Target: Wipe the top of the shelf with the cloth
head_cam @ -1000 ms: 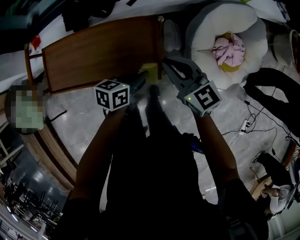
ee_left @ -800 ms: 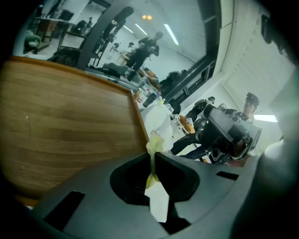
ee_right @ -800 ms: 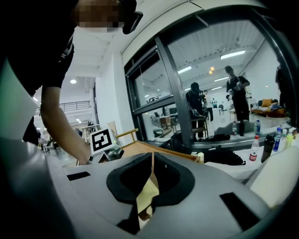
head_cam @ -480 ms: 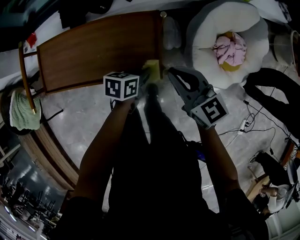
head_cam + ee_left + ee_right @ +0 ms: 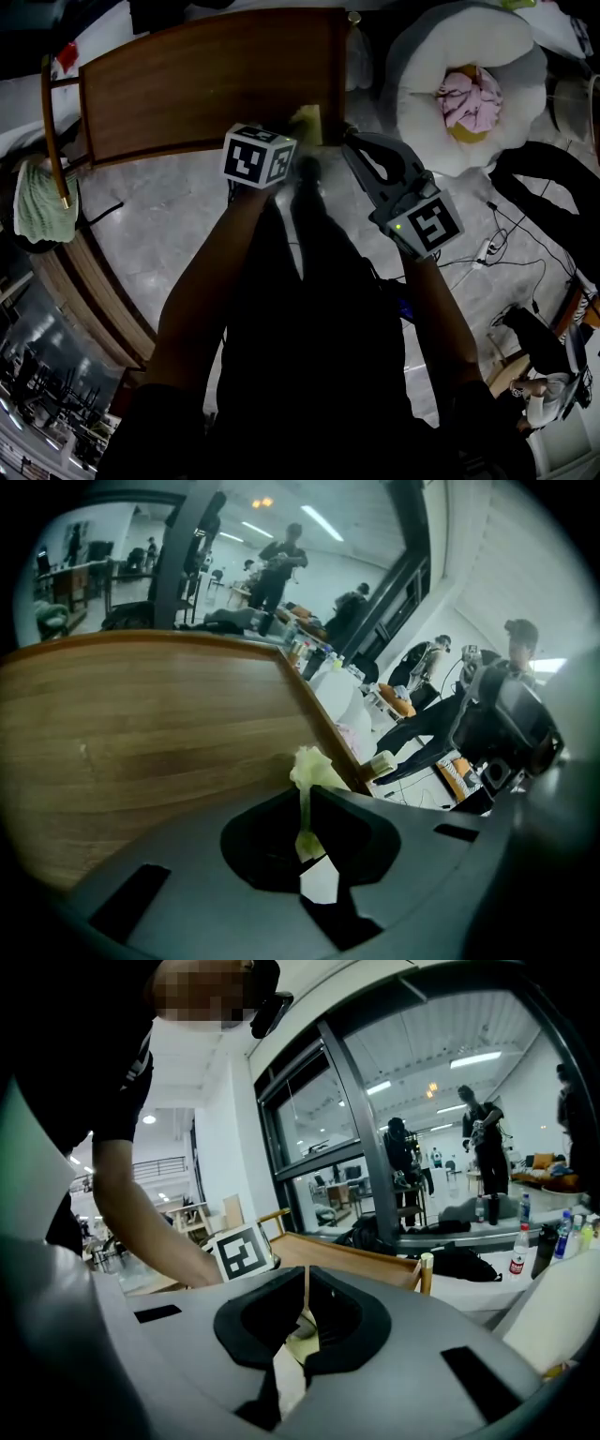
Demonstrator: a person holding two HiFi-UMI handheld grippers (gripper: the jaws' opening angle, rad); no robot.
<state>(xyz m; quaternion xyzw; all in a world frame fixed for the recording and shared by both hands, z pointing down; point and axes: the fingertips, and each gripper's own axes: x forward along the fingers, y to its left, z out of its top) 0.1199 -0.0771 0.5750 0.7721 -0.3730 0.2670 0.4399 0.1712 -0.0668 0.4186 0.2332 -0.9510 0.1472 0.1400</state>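
Two grippers, the left gripper [image 5: 305, 797] and the right gripper [image 5: 306, 1286]; two marker cubes, the left cube [image 5: 258, 157] and the right cube [image 5: 428, 225]; one wooden shelf [image 5: 187, 84] at upper left; one yellow-green cloth [image 5: 307, 120]; one white cushion [image 5: 422, 66] at upper right; one pink bundle [image 5: 473, 94] on it; one green towel [image 5: 42, 202] at the left edge.

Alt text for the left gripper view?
Left claw shut on a pale green cloth, at the right edge of a wooden shelf top that fills the left of the frame. People stand far behind in a bright room.
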